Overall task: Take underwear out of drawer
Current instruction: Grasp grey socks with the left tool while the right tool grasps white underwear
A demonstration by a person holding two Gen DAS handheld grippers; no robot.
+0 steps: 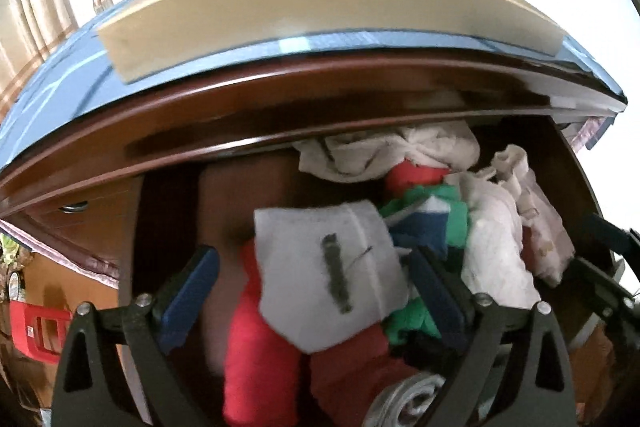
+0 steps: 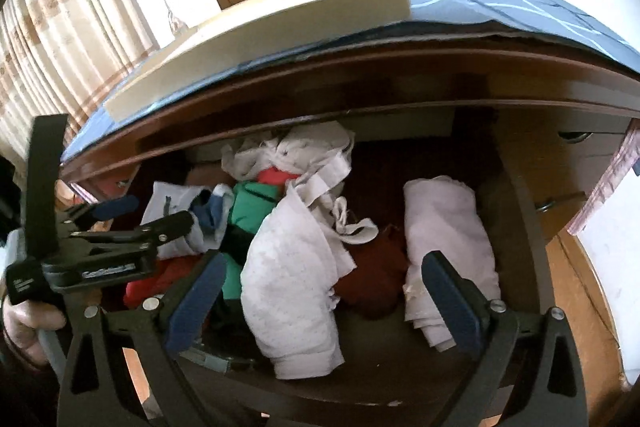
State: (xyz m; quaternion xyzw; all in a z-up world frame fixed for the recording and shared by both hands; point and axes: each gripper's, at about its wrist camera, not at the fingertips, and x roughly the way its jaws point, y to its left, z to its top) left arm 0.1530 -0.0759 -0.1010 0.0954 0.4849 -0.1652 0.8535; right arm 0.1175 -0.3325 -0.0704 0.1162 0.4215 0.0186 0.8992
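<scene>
Left hand-held gripper [image 1: 314,283] hangs spread wide above a white garment [image 1: 328,267] atop red cloth [image 1: 256,355] in the open drawer [image 1: 168,195]. Right hand-held gripper [image 2: 320,287], likewise open, straddles rolled white underwear [image 2: 288,287] beside maroon cloth [image 2: 372,283] inside.

- Drawer [image 1: 168,211] far end sits under the dresser top, contents there in shadow.
- White folded garment [image 1: 328,267] motion-blurred in left wrist view; its dark mark unreadable.
- Red cloth [image 1: 256,359] and grey roll [image 1: 408,399] cut off by the bottom edge.
- Dark red item [image 2: 372,279] partly buried under the white bundle [image 2: 288,287].
- Hand [image 2: 28,323] cropped at the left edge.
- Label on left gripper [image 2: 120,211] body too small to read.
</scene>
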